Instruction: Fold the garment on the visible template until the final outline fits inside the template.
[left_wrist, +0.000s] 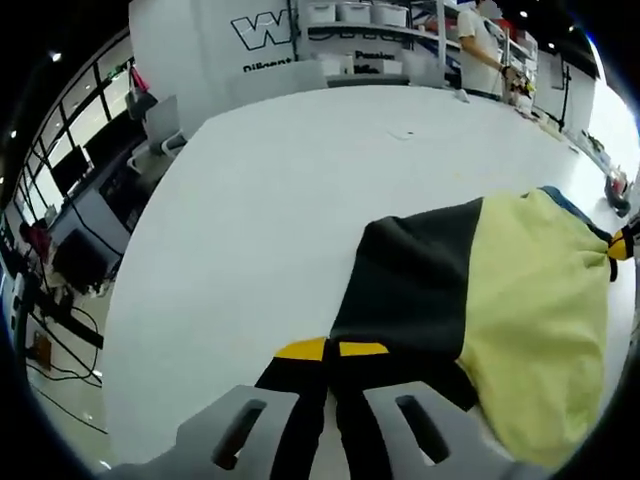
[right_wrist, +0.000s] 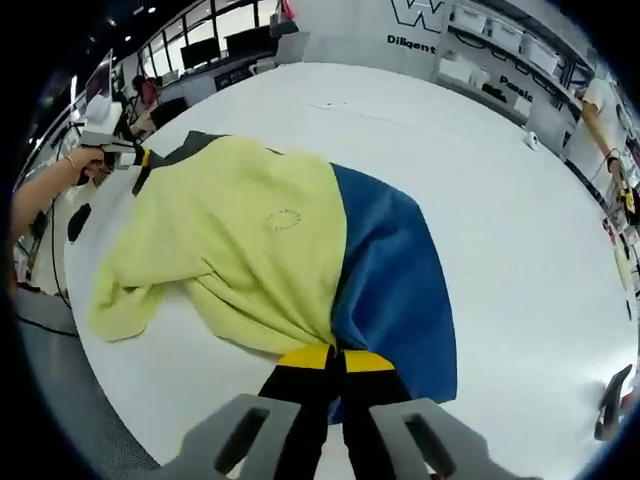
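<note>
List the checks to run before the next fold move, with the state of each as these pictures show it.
1. Left tool shut on the garment: ok, jaws closed on the dark panel.
2. Right tool shut on the garment: ok, jaws closed at the yellow-blue seam.
3. Garment lying flat: not ok, the yellow part is bunched.
4. Template outline visible on the white table: cannot tell.
5. Whole garment in view: ok, in the right gripper view.

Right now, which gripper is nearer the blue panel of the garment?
Right. The right gripper is clamped at the blue panel; the left gripper grips the dark panel at the far end.
</note>
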